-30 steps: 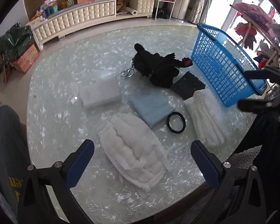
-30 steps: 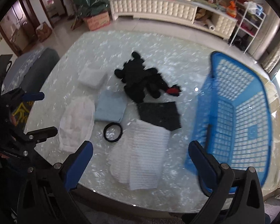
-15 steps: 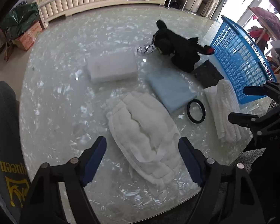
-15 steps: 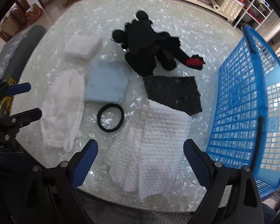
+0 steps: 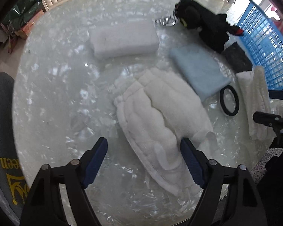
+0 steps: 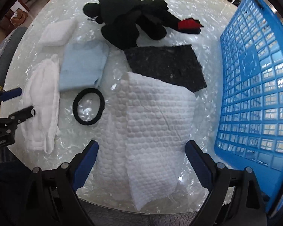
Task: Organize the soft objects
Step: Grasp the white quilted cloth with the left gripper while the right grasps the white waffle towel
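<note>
a round table [image 5: 52, 98] with a pale, pearly top carries a spread of soft things. the left gripper [image 5: 143, 146] points down over a fluffy white towel [image 5: 160, 116], rumpled and lying lengthwise towards the camera; its blue-padded jaws stand apart on either side of the towel's near end, and whether the pads touch the cloth cannot be told. beyond the towel lies a folded white cloth [image 5: 123, 38], and to the right of the towel a folded light blue cloth [image 5: 200, 70] whose near corner sits just beside a black hair tie [image 5: 228, 100]. the right gripper [image 6: 141, 148] points down over a white waffle-textured towel [image 6: 151, 131], its jaws also apart and straddling the towel's width — nothing is clamped between them. the far edge of that towel overlaps a dark grey square cloth [image 6: 166, 66], and behind the cloth a black plush toy [image 6: 130, 20] with a red patch sprawls on the table, one limb touching the grey cloth's far edge. a metal key ring [image 5: 165, 21] shows at the toy's head in the left view. a blue plastic basket [image 6: 258, 86] stands at the table's right side, just beside the waffle towel — no soft thing shows inside it. the edge of a grey chair [image 5: 0, 131] with yellow lettering sits beside the table on the left.
</note>
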A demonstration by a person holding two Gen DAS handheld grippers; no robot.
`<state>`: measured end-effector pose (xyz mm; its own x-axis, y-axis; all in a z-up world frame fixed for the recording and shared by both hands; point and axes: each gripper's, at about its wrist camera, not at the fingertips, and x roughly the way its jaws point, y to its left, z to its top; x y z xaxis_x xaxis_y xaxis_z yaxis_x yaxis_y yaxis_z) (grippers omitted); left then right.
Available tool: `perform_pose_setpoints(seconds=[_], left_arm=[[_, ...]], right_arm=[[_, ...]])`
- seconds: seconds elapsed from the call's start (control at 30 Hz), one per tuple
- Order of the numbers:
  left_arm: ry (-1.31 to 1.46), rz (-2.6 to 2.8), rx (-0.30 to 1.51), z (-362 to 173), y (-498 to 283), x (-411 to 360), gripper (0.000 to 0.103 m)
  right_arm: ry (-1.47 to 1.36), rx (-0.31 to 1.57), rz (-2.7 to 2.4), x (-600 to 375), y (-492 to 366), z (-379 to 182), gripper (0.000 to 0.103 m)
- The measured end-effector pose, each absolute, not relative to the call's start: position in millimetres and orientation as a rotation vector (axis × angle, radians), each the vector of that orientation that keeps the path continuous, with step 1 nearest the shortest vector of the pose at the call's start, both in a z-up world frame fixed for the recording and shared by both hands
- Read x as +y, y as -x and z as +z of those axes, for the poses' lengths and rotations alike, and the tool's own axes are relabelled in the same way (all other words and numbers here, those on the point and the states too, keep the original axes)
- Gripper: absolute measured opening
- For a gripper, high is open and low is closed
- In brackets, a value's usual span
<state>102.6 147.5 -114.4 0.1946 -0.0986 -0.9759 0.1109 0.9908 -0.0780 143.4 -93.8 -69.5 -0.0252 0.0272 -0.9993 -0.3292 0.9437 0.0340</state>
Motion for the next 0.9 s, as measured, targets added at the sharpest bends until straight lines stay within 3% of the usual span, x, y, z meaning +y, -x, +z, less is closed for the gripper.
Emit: perform_pose_setpoints(seconds=[0.3, 0.37, 0.43, 0.67, 0.8, 0.9], left_arm=[[-0.024, -0.138, 1.381, -123.4, -114.2, 141.1, 0.076], [-0.033, -0.137, 1.383, -123.7, -115.6, 137.0, 0.068], [-0.028, -0.138, 1.385, -123.4, -119.3, 131.2, 0.045], [0.0, -0.194, 1.376, -113.2, -117.3, 111.7, 0.015], [0.02, -0.214, 1.381, -112.7, -113.9, 103.5, 0.011], [0.016, -0.213, 1.366, -106.3, -110.5, 102.0, 0.01]], right_arm=[[0.228, 1.588, 0.283, -88.8, -147.8, -100.2, 0.091], [0.219, 1.592, 0.287, -87.3, -147.4, -109.4, 0.09], [0.216, 1.596, 0.289, -84.8, -148.1, -115.2, 0.088], [0.224, 1.568, 0.292, -87.9, -135.0, -119.1, 0.078], [0.222, 1.533, 0.311, -92.7, -122.5, -113.7, 0.046], [0.2, 1.533, 0.309, -97.8, -121.7, -112.8, 0.035]])
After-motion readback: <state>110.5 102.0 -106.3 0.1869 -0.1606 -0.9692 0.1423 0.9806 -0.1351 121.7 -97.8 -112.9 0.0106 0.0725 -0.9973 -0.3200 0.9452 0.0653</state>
